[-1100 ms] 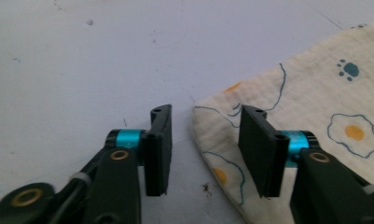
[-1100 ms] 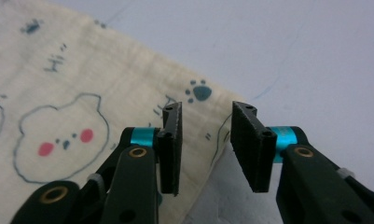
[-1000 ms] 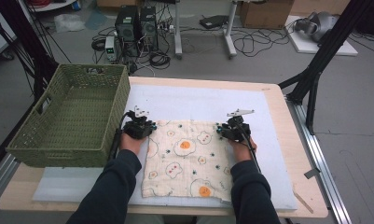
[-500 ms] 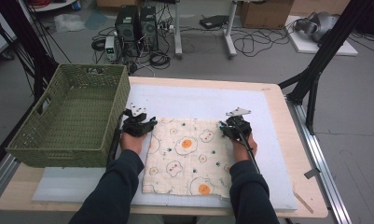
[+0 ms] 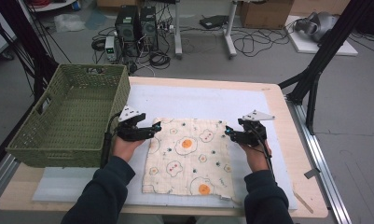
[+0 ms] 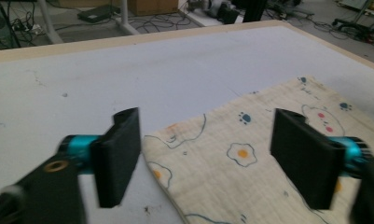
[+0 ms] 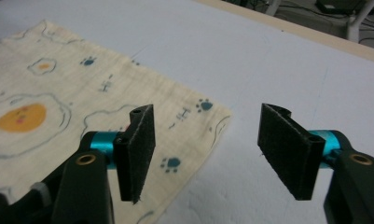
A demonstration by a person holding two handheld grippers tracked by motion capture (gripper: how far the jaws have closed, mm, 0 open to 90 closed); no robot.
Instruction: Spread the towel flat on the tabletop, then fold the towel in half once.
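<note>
A grey concrete floor (image 5: 268, 56) spreads beyond the far edge of the wooden table (image 5: 310, 205), which carries a pale white mat (image 5: 198, 100). Past the table's far left corner, two dark computer towers (image 5: 135, 23) stand on the floor amid tangled black cables (image 5: 156, 58). Right of the towers rise two light metal legs (image 5: 230, 28) of another desk. Cardboard boxes (image 5: 264, 11) sit behind those legs. Off the table's right side, a black slanted stand (image 5: 322, 60) leans upward, and a metal rail (image 5: 322, 163) runs along that edge.
</note>
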